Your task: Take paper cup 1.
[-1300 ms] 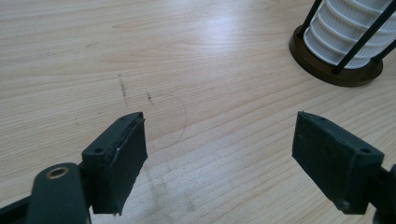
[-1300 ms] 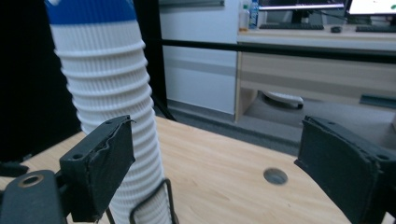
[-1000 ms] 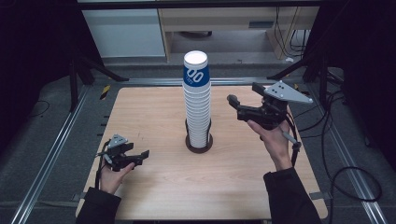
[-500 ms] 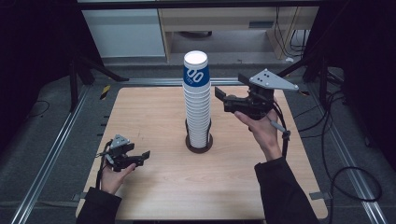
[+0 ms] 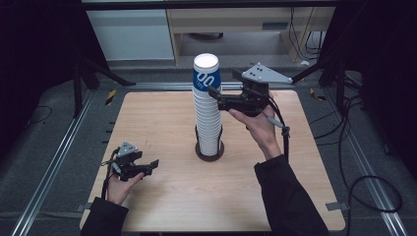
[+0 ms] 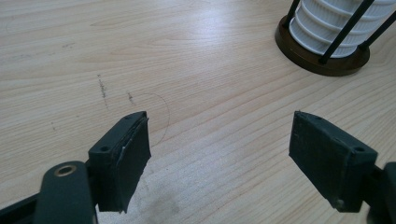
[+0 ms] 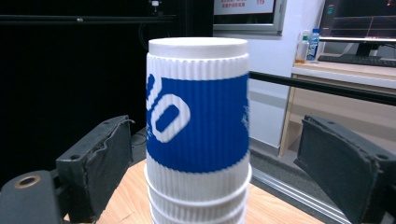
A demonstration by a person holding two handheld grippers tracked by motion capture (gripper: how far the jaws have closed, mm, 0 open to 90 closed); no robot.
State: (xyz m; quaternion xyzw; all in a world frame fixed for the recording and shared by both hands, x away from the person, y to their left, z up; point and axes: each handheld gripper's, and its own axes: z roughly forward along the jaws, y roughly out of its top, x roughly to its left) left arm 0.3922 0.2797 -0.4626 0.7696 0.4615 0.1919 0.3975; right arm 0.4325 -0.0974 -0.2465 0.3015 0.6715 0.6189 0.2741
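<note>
Your right gripper (image 5: pixel 215 93) is raised level with the top of the cup stack (image 5: pixel 207 108), jaws spread and just opened a little further. In the right gripper view the top cup (image 7: pixel 198 121) (white, ribbed, with a blue band) stands upside down between the two pads (image 7: pixel 105 161), with clear gaps on both sides; nothing is gripped. From above, the jaw tips sit just beside the blue band; whether they touch it you cannot tell from there.

Your left gripper (image 5: pixel 153 165) rests low near the table (image 5: pixel 162 123), jaws spread wide with only bare wood between them. The stack's dark round base (image 6: pixel 322 60) lies ahead and to the right of that gripper, well apart from its pads.
</note>
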